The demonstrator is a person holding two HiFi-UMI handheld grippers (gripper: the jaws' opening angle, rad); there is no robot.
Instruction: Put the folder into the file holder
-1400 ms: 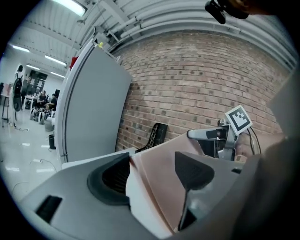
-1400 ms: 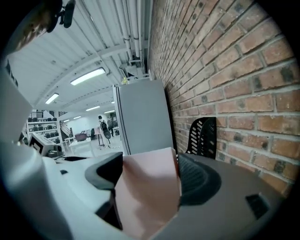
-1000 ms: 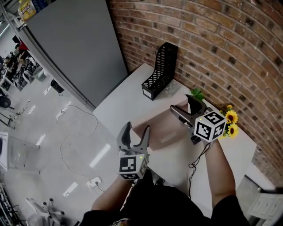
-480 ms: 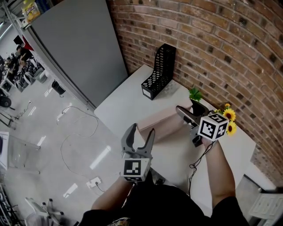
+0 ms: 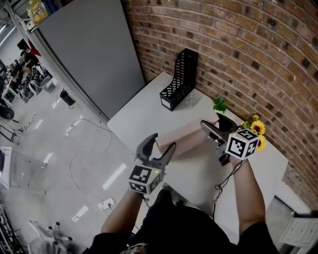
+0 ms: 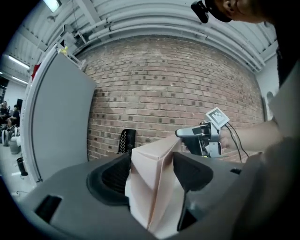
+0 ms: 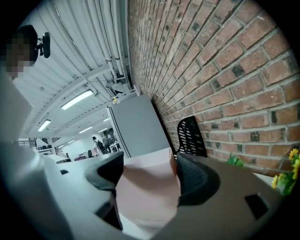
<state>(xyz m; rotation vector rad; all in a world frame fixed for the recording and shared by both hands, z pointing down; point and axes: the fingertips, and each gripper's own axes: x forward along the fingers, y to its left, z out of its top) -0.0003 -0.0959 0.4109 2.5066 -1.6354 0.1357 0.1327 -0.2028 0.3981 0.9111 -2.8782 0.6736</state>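
grey left tool [image 5: 161, 143], right tool [image 5: 213, 123], black top [image 5: 189, 233]

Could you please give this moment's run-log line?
left hand-held gripper: jaws just closing, gripping folder; right hand-held gripper: gripping folder; file holder: empty

No words or numbers can be read. The cubes on the left gripper [image 5: 162, 143] and right gripper [image 5: 213, 123] bear only black-and-white square markers; print on a yellow pack [image 5: 31, 9] is too small to read

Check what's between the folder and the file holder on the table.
Nothing: only bare white table lies between the pink folder and the black file holder. The head view shows it.
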